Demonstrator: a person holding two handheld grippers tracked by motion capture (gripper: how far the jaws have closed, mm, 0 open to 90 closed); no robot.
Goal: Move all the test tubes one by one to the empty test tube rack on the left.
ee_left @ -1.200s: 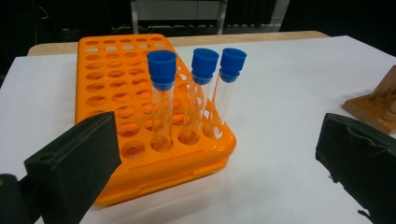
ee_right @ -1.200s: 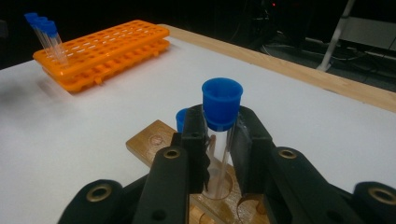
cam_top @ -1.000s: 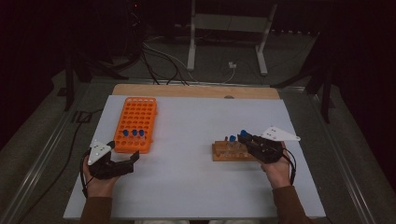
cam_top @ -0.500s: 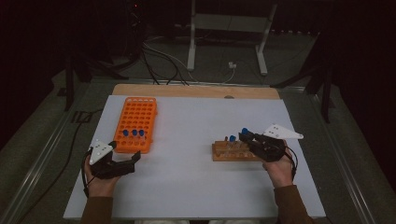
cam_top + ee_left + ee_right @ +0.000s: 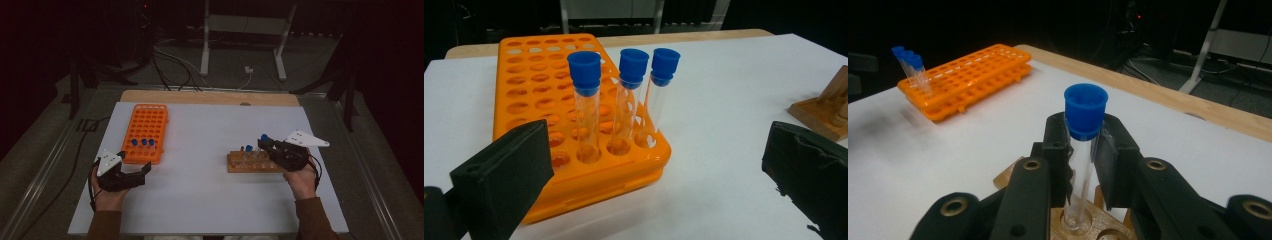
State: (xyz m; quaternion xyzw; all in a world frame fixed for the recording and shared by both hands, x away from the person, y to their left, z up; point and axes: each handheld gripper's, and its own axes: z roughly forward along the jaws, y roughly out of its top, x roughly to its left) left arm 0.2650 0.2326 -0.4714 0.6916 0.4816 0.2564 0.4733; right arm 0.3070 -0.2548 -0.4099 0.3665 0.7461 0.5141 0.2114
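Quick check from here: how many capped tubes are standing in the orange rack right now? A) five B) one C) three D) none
C: the left gripper view shows three blue-capped tubes standing side by side in the near row of the orange rack, and the high view shows the same three.
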